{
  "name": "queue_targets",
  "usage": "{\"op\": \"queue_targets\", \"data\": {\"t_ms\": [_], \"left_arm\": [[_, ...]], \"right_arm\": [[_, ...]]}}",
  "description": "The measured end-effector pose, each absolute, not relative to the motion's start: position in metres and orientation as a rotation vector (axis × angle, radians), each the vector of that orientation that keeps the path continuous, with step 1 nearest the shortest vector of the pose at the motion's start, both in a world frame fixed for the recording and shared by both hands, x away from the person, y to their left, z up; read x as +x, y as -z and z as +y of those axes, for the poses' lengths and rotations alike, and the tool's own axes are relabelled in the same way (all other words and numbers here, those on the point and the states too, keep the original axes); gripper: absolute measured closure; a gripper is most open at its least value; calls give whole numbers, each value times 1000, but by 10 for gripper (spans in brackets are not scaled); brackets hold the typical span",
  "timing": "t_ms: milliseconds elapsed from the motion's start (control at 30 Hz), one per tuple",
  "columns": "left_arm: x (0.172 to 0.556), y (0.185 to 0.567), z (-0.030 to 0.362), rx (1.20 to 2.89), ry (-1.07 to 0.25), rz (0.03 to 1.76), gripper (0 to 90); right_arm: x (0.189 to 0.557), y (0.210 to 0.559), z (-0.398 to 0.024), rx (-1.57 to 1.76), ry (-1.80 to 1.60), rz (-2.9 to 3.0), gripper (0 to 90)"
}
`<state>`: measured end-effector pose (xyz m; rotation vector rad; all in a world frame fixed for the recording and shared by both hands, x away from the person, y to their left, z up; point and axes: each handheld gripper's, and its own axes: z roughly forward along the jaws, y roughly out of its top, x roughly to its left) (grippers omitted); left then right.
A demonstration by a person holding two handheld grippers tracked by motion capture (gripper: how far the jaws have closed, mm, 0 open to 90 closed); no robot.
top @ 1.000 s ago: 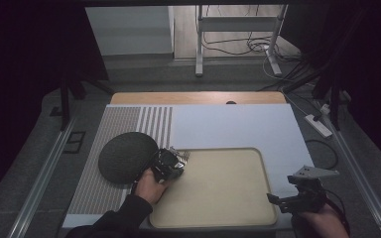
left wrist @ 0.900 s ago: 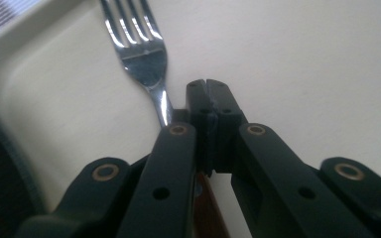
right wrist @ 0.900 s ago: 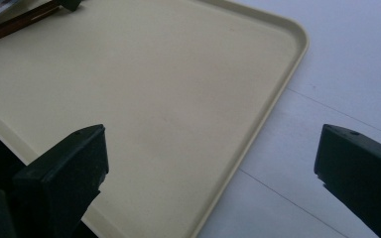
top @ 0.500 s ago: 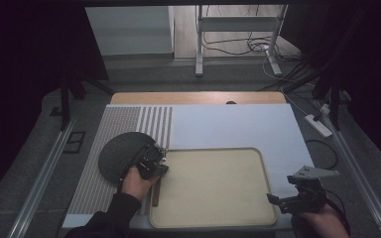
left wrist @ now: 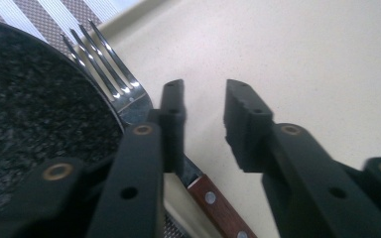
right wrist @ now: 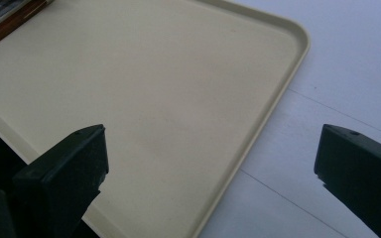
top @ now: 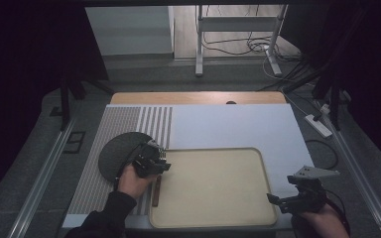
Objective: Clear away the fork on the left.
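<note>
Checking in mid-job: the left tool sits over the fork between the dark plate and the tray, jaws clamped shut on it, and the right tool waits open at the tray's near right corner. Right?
Not quite. The left tool is over the fork between the dark plate and the tray, but the left gripper view shows its jaws apart, not clamped. The right tool does wait open at the tray's near right corner.

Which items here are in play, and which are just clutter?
In play, as far as I can judge: fork, plate, tray, left hand-held gripper open beside the fork.
Clutter: power strip, floor cables, stand.
</note>
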<state>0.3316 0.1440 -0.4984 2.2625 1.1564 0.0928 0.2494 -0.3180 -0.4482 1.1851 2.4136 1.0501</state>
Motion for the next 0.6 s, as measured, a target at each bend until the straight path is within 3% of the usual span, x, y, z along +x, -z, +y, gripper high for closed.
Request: {"op": "queue_targets", "data": {"t_ms": [367, 600], "left_arm": [[325, 489, 167, 2178, -108, 1095, 294], [319, 483, 177, 2137, -112, 1090, 124]], "right_arm": [[250, 448, -318, 1193, -1048, 2410, 10], [250, 448, -318, 1195, -1049, 2409, 10]]}}
